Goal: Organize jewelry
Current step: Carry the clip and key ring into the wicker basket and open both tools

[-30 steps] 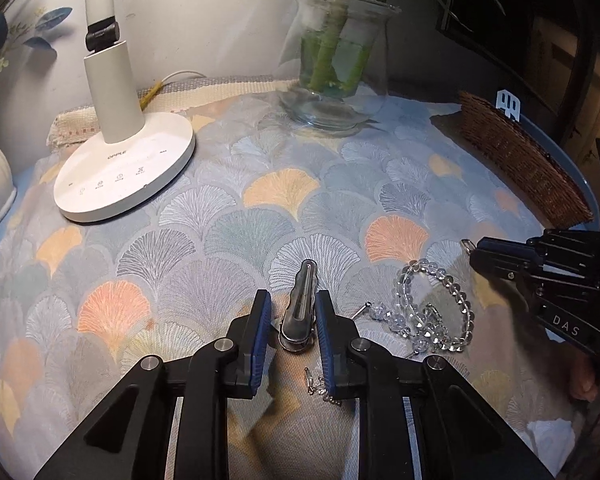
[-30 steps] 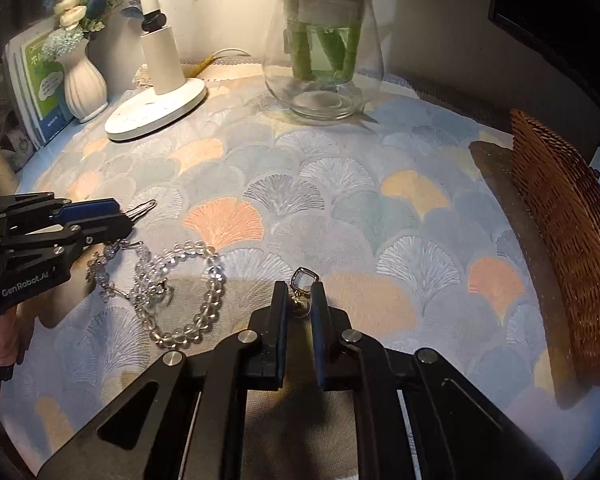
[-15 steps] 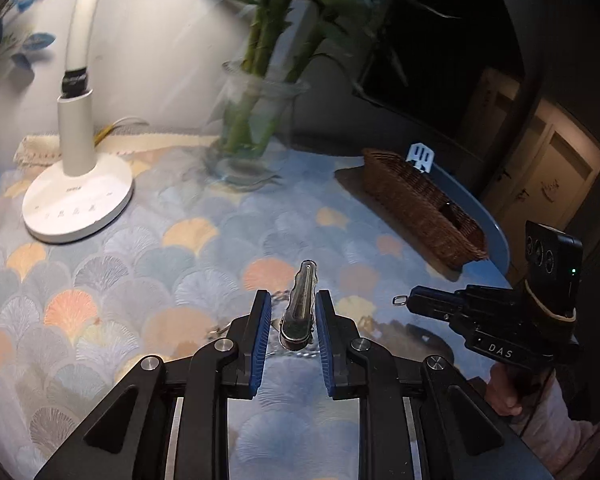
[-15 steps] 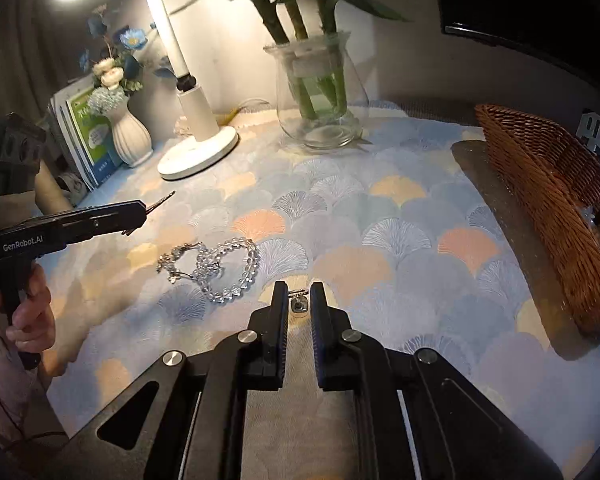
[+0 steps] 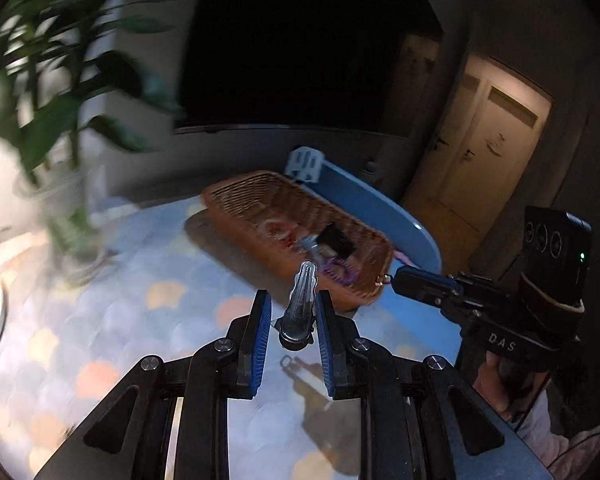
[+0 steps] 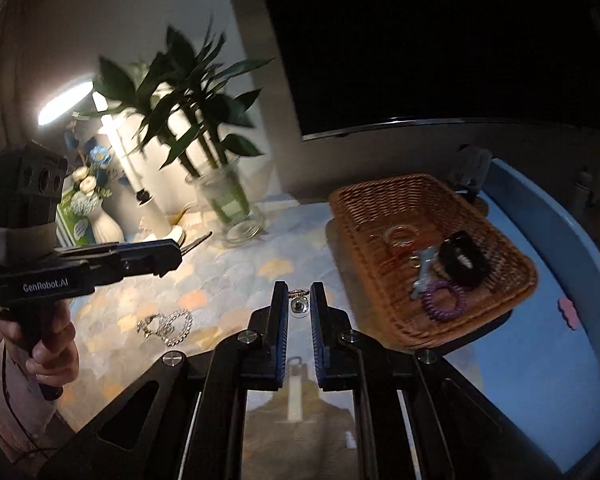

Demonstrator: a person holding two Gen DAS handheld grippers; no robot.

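My left gripper (image 5: 293, 300) is shut on a silver hair clip (image 5: 302, 292), held in the air above the patterned cloth, just short of the wicker basket (image 5: 230, 196). My right gripper (image 6: 299, 298) is shut on a small charm with a ring (image 6: 299, 305), also off the cloth, to the left of the basket (image 6: 380, 186). Inside the basket lie a red ring (image 6: 400, 236), a black piece (image 6: 465, 258), a silver clip (image 6: 422, 274) and a purple coil tie (image 6: 444, 300). A clear bead bracelet (image 6: 172, 324) rests on the cloth.
A glass vase with bamboo (image 6: 230, 208), a lit desk lamp (image 6: 66, 102) and a white flower vase (image 6: 106, 226) stand at the back left. A dark screen (image 6: 440, 40) hangs behind. The blue table edge (image 6: 556, 248) curves past the basket. A hand (image 6: 46, 344) grips the left tool.
Both grippers have risen off the cloth with their pieces and swung right towards the basket. The bead bracelet stays on the cloth, now behind and to the left.
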